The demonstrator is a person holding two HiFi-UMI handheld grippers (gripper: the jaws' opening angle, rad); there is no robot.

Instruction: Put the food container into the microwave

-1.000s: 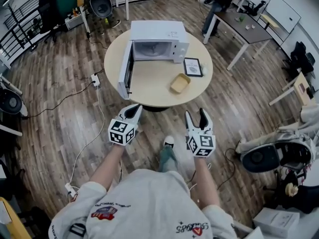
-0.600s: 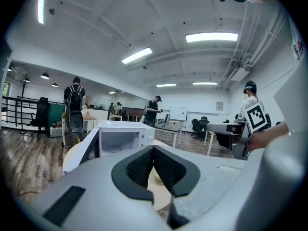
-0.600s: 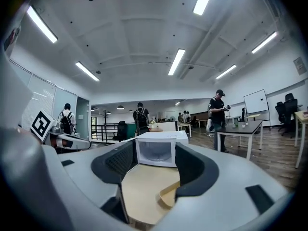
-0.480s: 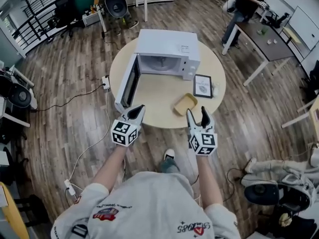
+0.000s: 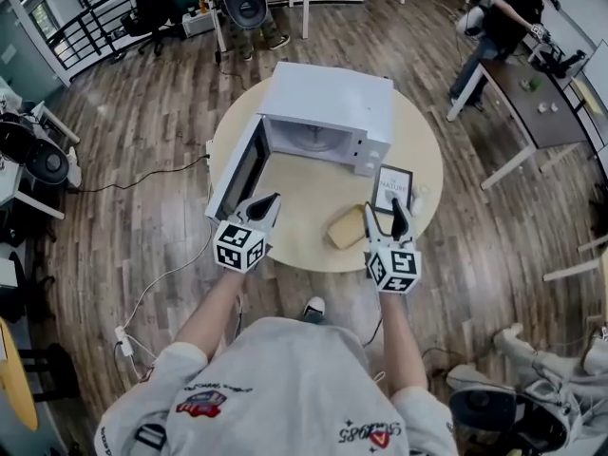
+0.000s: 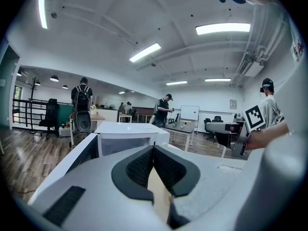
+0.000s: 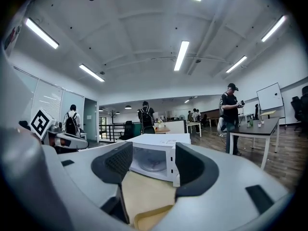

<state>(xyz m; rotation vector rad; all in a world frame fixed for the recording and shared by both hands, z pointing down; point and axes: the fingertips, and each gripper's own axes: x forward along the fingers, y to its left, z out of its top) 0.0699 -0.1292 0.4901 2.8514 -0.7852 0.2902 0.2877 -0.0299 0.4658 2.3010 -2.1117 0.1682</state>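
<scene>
Microwave (image 5: 328,103) sat at the far edge of the table (image 5: 296,196) with its door (image 5: 236,167) swung open on the left, so we judged the cavity ready to load. Food container (image 5: 345,228) lay by the table's near edge, ungrasped. Our right tongs (image 5: 384,215) were released and empty, at its right end. Left tongs (image 5: 266,200) were clenched on nothing, off to its left.

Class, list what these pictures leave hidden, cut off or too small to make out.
1. Print on the framed card: too small, head view.
2. Container: right gripper view, mostly cut off by the lower edge and the right tool.
3. Microwave buttons: too small, head view.
</scene>
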